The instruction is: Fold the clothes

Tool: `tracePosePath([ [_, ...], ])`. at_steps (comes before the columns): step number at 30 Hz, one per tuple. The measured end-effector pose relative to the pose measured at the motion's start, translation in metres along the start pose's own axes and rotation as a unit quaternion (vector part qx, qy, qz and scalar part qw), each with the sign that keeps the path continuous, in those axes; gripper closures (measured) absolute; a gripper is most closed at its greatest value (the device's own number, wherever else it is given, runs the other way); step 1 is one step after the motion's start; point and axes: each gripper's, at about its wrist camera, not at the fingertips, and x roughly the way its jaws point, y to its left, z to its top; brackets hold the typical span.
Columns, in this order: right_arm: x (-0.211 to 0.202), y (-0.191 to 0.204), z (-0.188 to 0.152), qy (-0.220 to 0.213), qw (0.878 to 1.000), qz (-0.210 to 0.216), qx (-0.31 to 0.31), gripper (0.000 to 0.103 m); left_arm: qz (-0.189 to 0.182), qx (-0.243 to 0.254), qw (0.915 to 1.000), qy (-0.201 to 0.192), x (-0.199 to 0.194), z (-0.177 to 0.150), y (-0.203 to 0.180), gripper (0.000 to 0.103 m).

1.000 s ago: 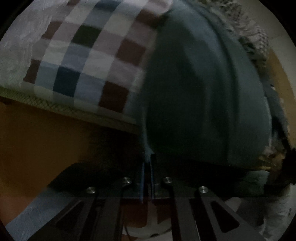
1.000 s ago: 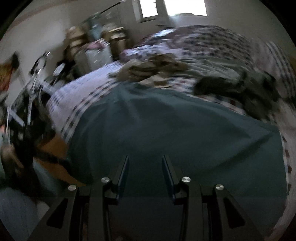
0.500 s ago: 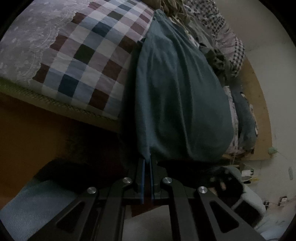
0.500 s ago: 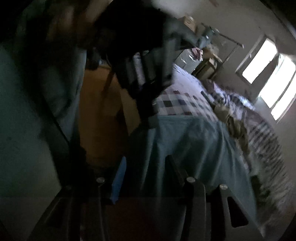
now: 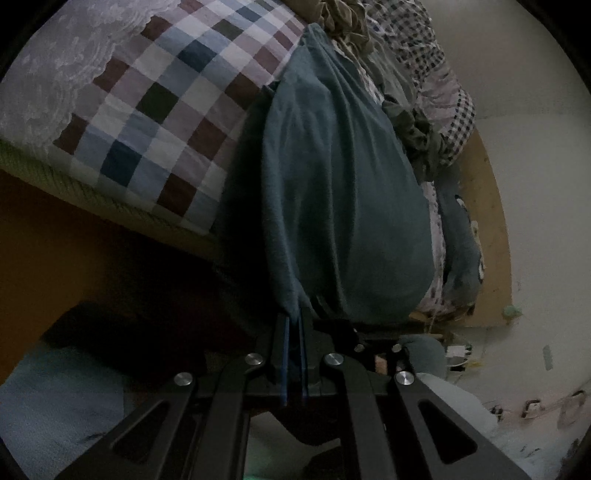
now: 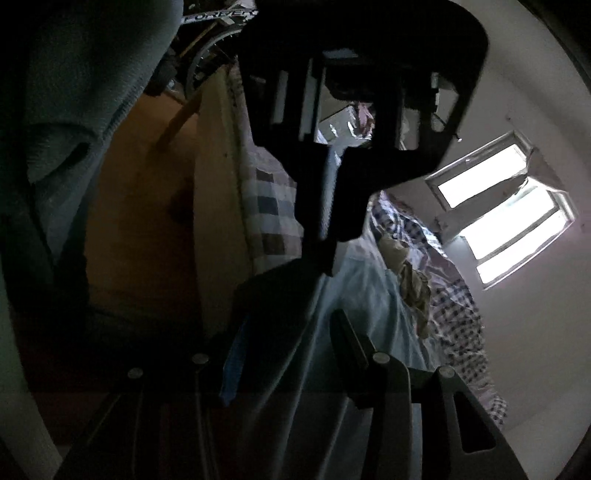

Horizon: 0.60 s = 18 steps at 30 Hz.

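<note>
A teal garment [image 5: 343, 184] lies over the checked bedsheet [image 5: 166, 92] and hangs past the bed's edge. My left gripper [image 5: 293, 321] is shut on its near hem and holds that edge pulled up. In the right wrist view the left gripper [image 6: 327, 258] is a big dark shape overhead, pinching the cloth. Just below it, my right gripper [image 6: 291, 332] stands open, its fingers on either side of the hanging teal garment [image 6: 369, 306]. The pads do not press on the cloth.
Crumpled khaki clothes [image 5: 343, 22] and dark green clothes [image 5: 413, 129] lie farther along the bed. The wooden bed side [image 6: 147, 206] drops away on the left. A person's grey-green sleeve [image 6: 74, 74] fills the upper left. A bright window [image 6: 509, 210] is beyond.
My right gripper has swung down from over the bed, rolled, and come in under the left gripper at the hanging hem, with its jaws a little wider. The left gripper has lifted slightly, still gripping.
</note>
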Motion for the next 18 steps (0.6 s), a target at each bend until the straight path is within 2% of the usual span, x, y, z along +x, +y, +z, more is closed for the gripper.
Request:
tracePosePath([
  [5,0.008,0.01,0.006,0.007,0.999,-0.032,-0.018,0.057,-0.019,-0.028,0.9994,-0.003,-0.004,0.0,0.004,0.1],
  [8,0.009,0.015,0.007,0.009,0.999,-0.028,-0.024,0.061,-0.027,-0.041,0.9988,-0.004,-0.003,-0.002,0.008,0.1],
  [9,0.009,0.015,0.007,0.008,1.0,-0.019,-0.023,0.073,-0.029,-0.045,0.9986,-0.005,-0.003,-0.002,0.009,0.1],
  [10,0.007,0.012,0.007,0.007,1.0,-0.01,-0.017,0.089,-0.031,-0.05,0.9983,-0.007,-0.002,-0.003,0.01,0.1],
  [11,0.006,0.009,0.007,0.005,1.0,-0.001,-0.01,0.094,-0.029,-0.055,0.998,-0.009,-0.002,-0.004,0.011,0.1],
  [14,0.002,-0.002,0.007,0.001,1.0,0.026,0.013,0.096,-0.005,-0.056,0.9981,-0.024,-0.002,-0.007,0.012,0.098],
  [15,0.0,-0.007,0.007,0.0,0.999,0.035,0.023,0.096,0.004,-0.056,0.9979,-0.032,-0.004,-0.009,0.011,0.091],
  [16,-0.002,-0.013,0.008,-0.001,0.998,0.045,0.034,0.096,0.011,-0.058,0.9973,-0.044,-0.006,-0.012,0.011,0.072],
  [17,-0.004,-0.019,0.008,-0.002,0.997,0.055,0.044,0.096,0.018,-0.059,0.9965,-0.057,-0.008,-0.015,0.01,0.061],
  [18,-0.004,-0.023,0.009,-0.003,0.997,0.062,0.052,0.096,0.025,-0.059,0.9955,-0.07,-0.009,-0.018,0.009,0.042],
])
